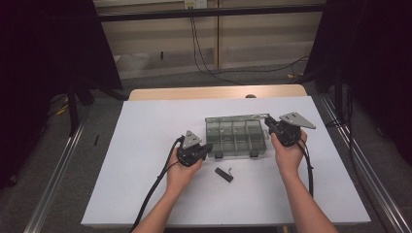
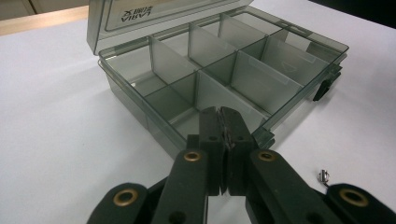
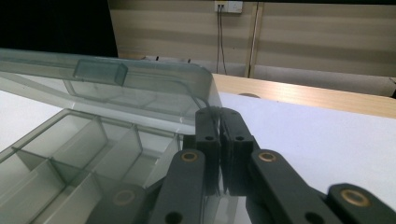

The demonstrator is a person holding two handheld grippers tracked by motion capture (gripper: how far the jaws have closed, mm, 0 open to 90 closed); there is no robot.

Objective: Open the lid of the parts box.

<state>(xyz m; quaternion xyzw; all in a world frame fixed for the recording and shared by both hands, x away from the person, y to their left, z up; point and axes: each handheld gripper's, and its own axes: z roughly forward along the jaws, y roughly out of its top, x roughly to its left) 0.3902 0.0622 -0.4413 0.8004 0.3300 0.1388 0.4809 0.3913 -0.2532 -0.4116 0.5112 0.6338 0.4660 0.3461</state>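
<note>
Clip near organizer box, table

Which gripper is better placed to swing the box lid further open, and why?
Probably the right gripper: its closed jaws pinch the edge of the raised lid. The left gripper, jaws also closed, rests at the front wall of the box, better suited to steadying it.

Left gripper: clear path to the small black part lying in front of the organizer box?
Probably yes. The small black part lies on bare table just right of the left gripper, nothing between; its jaws are shut at the organizer box rim and must open first.
</note>
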